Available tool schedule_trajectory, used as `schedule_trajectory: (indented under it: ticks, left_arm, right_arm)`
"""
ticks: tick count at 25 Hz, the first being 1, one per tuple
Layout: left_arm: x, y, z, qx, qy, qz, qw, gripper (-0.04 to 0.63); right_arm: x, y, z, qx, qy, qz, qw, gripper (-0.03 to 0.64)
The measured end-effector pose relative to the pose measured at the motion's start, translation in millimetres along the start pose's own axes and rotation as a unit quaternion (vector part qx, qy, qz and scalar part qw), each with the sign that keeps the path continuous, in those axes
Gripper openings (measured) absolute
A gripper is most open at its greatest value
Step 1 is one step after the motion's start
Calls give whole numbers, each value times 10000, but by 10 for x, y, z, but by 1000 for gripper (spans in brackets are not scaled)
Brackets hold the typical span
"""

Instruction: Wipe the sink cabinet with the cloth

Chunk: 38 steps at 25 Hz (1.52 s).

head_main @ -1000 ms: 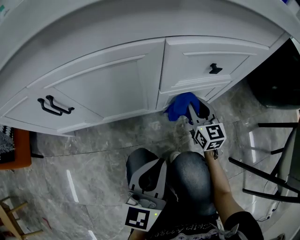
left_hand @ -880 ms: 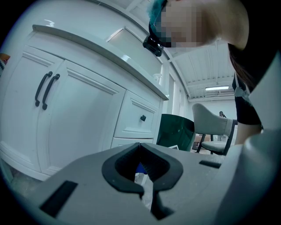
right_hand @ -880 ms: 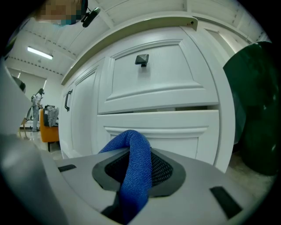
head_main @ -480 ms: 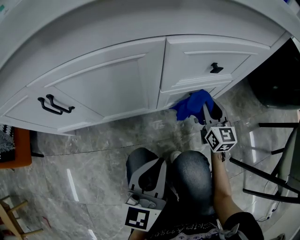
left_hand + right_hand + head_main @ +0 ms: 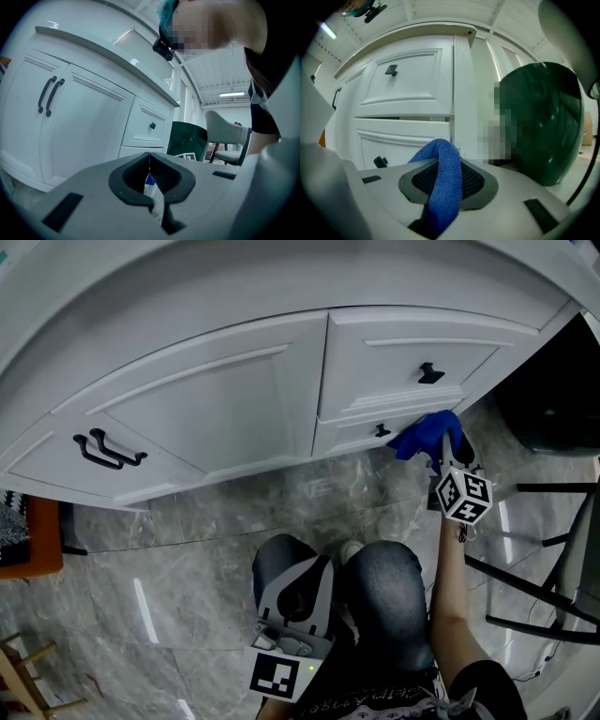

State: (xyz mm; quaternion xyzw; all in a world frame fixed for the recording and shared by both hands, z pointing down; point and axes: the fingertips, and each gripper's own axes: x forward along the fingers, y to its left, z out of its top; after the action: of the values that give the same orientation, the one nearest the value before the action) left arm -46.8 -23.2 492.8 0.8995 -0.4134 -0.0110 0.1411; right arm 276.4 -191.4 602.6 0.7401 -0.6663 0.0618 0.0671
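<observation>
Right claw: the right claw (image 5: 447,180) is clamping a fold of the blue cloth (image 5: 443,185), which is hanging down between its jaws.
Cloth: it is pressing on the right end of the lower drawer (image 5: 354,434) of the sink cabinet (image 5: 206,399), just right of that drawer's small black knob (image 5: 381,430).
Change: over the last second the cloth has been sliding rightward along the lower drawer front, from its left part, past the knob, almost to the cabinet's right corner.
Meaning: one sweep across this drawer looks close to finished; I judge the next pass needs a turn back left or a lift to the upper drawer (image 5: 412,357).
Left claw: the left claw (image 5: 150,174) is idling near the person's knees, low over the floor (image 5: 187,549), its jaws meeting at the tips with nothing gripped.
Still to do: the two doors on the left look untouched by the cloth for now.
</observation>
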Motion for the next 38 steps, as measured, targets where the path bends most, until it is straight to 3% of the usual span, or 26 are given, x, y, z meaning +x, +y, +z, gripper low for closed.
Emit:
schedule_trajectory:
  ticks: [20,23,29,38]
  left_arm:
    - [-70,78,56,-48,-129,36,9999,5]
    - [-100,98,54,-83,-142,32,9999,5]
    - [-150,164,70,-107,-176,27,9998,5]
    - [-77,147,64,-137,-87,-97,9998,5]
  right_arm:
    - [22,-6,-6,-151,153,-169,9996,114]
    - [-90,234,41,-286,134,146,9994,114]
    - [-249,1070,287,-1019,-228,1355,9853,114]
    - [-17,1131,190,-1229,184,1606,9792,115]
